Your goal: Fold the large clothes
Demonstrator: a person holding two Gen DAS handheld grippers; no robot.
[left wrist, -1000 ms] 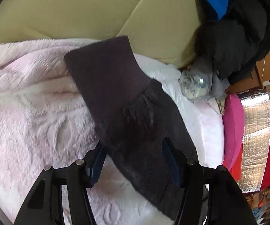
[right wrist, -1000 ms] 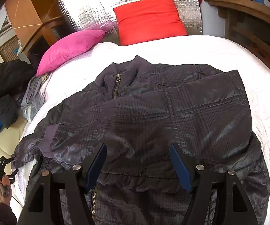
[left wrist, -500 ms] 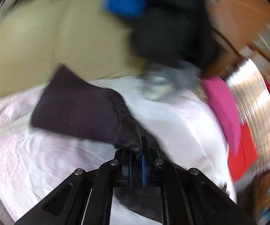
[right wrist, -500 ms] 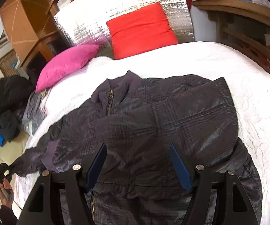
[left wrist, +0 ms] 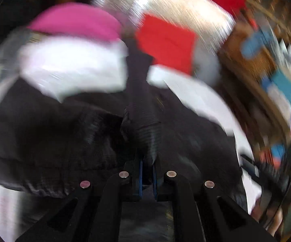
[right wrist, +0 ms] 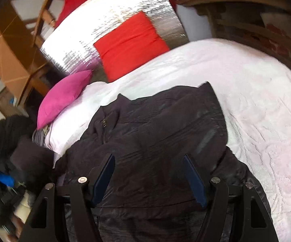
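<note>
A dark padded jacket lies spread on a white bed cover, collar and zip toward the pillows. My right gripper hovers open over its lower middle, with nothing between the blue pads. In the blurred left wrist view my left gripper is shut on the jacket's ribbed sleeve cuff, which stands up from the jaws above the jacket body. In the right wrist view that sleeve is lifted off the bed at the left edge.
A pink pillow and a red pillow lean on a silver foil headboard. Dark clothes are piled at the left of the bed. Wooden shelving stands at the far right.
My left gripper shut on the sleeve cuff, lifted it and swung round from the sofa side toward the pillows. My right gripper rolled and drifted over the jacket, still open.
</note>
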